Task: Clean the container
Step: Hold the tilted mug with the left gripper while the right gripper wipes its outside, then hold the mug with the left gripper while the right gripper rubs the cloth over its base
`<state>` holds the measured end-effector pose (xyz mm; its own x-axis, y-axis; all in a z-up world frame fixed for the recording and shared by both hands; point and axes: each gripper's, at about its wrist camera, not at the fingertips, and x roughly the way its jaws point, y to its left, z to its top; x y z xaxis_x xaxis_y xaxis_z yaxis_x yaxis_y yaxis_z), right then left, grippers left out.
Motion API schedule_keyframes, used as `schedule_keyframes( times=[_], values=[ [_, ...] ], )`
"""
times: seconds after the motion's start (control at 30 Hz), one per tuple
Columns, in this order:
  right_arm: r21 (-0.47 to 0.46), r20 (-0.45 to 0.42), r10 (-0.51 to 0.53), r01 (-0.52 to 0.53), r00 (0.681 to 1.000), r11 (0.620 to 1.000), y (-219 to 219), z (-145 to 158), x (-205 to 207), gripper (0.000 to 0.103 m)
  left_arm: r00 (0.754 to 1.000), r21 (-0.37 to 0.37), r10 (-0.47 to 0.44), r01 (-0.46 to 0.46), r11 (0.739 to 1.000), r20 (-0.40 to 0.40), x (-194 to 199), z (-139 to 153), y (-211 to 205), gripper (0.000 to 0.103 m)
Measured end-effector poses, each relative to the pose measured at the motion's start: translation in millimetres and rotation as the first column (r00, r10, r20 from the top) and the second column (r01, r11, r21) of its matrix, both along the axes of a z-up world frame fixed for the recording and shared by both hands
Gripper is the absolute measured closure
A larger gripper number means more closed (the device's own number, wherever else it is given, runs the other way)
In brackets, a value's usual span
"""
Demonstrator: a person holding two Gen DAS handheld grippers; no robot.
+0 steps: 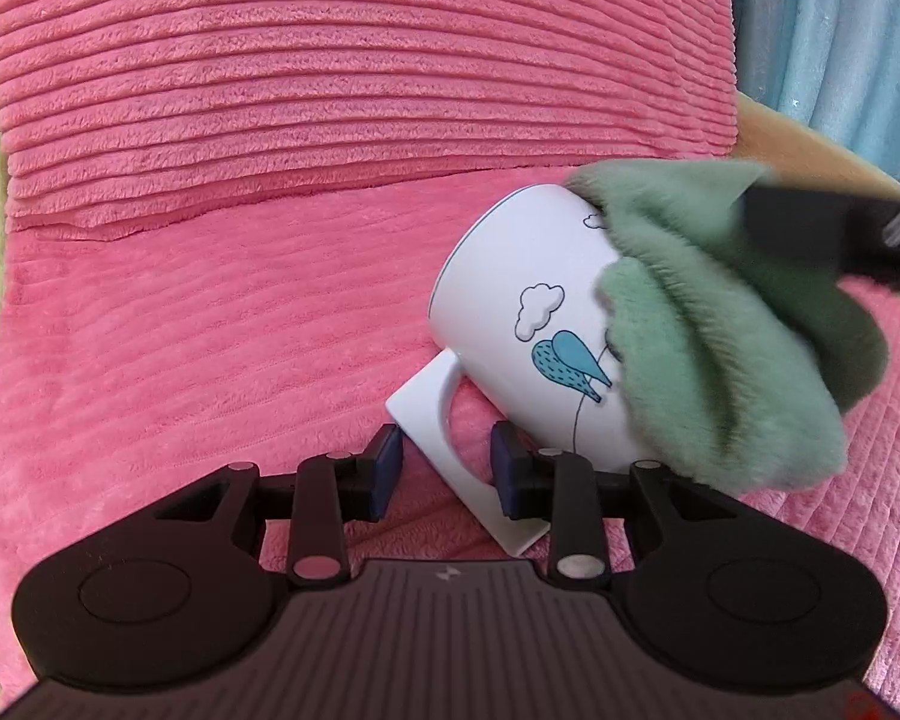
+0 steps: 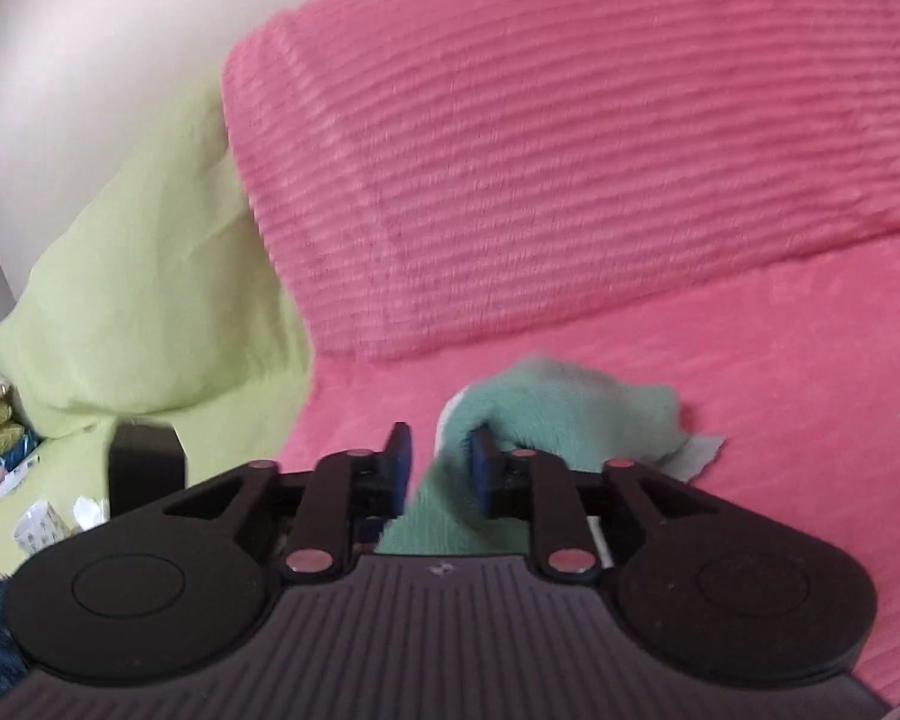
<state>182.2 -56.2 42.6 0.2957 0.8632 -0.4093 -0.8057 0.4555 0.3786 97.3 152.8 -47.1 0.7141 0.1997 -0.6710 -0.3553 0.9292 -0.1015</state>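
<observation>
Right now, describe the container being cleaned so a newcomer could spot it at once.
On the pink ribbed blanket, below the matching pillow, a white mug is held tilted, its squared handle between the left gripper's blue pads. A green fluffy cloth covers its right side. Its blue bird and cloud drawing sets it apart.

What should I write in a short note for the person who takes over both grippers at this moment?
Left gripper: jaws around the handle of the white mug; contact unclear.
Right gripper: shut on the green cloth.
Position: mug tilted over the pink blanket, cloth pressed over its side and base end.
Done: wiping of the outside is under way.
Left: the mug's inside cannot be judged here; then set it down.
</observation>
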Motion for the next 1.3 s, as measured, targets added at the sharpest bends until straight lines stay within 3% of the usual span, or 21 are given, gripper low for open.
schedule_keyframes(
  times=[0.13, 0.27, 0.37, 0.53, 0.6, 0.67, 0.77, 0.83, 0.87, 0.9, 0.97, 1.07, 1.17, 1.3],
  values=[
    [0.041, -0.025, -0.063, 0.064, 0.998, 0.997, -7.3, 5.9, 19.5, 0.073, 1.0, 0.003, 0.0, 0.0, 1.0, -0.001, 0.8, 0.1, -0.8, 0.066],
    [-0.037, -0.012, -0.025, 0.024, 1.0, 0.999, 15.1, -11.2, 22.3, 0.073, 1.0, 0.005, -0.031, 0.031, 1.0, 0.001, -15.8, -1.9, 7.1, 0.066],
    [-0.097, 0.056, -0.072, 0.077, 0.996, 0.992, 20.6, -22.7, 18.2, 0.092, 0.999, 0.006, -0.041, 0.041, 0.999, 0.002, -21.6, -2.0, 10.1, 0.066],
    [0.064, 0.217, -0.257, 0.249, 0.942, 0.966, -10.9, 14.1, 17.7, 0.092, 0.999, 0.004, -0.044, 0.044, 0.999, 0.002, -22.9, -1.7, 10.2, 0.066],
    [0.151, 0.29, -0.288, 0.254, 0.913, 0.955, -19.7, 30.8, 9.6, 0.092, 0.999, 0.004, -0.043, 0.043, 0.999, 0.002, -21.7, -1.3, 10.0, 0.066],
    [0.149, 0.308, -0.224, 0.185, 0.925, 0.971, -14.1, 34.2, 1.6, 0.092, 0.999, 0.001, -0.042, 0.042, 0.999, 0.003, -21.5, -1.4, 10.1, 0.066],
    [0.0, 0.224, -0.054, 0.056, 0.973, 0.998, 10.3, 6.6, -3.4, 0.092, 0.999, -0.003, -0.041, 0.041, 0.999, 0.003, -21.2, -1.3, 10.3, 0.065],
    [-0.096, 0.149, 0.033, -0.019, 0.988, 0.995, 23.6, -15.9, -7.0, 0.092, 0.999, -0.004, -0.042, 0.042, 0.999, 0.001, -20.9, -1.1, 10.7, 0.065],
    [-0.097, 0.119, 0.06, -0.048, 0.991, 0.994, 26.7, -24.7, -8.5, 0.092, 0.999, -0.001, -0.043, 0.043, 0.999, -0.002, -20.4, -1.3, 10.3, 0.064],
    [-0.064, 0.103, 0.066, -0.059, 0.993, 0.996, 25.6, -28.5, -8.1, 0.092, 0.999, 0.002, -0.044, 0.044, 0.999, -0.004, -20.0, -1.5, 9.7, 0.064],
    [0.002, -0.021, 0.092, -0.092, 0.996, 0.996, 25.5, -35.6, 7.4, 0.092, 0.999, 0.009, -0.045, 0.045, 0.999, -0.006, -19.1, -1.5, 8.9, 0.064],
    [0.098, -0.226, 0.149, -0.129, 0.963, 0.987, 29.0, -56.4, 34.5, 0.096, 0.999, 0.031, -0.049, 0.049, 0.998, -0.009, -18.0, -1.8, 6.1, 0.064],
    [0.138, -0.24, 0.141, -0.11, 0.96, 0.984, 38.5, -60.1, 53.5, 0.098, 0.999, 0.046, -0.043, 0.044, 0.998, -0.005, -16.9, -1.2, 5.3, 0.064],
    [0.23, -0.281, 0.072, -0.006, 0.957, 0.973, 40.3, -65.3, 75.9, 0.099, 0.999, 0.073, -0.045, 0.046, 0.996, -0.011, -15.0, -1.2, 1.9, 0.064]
  ],
)
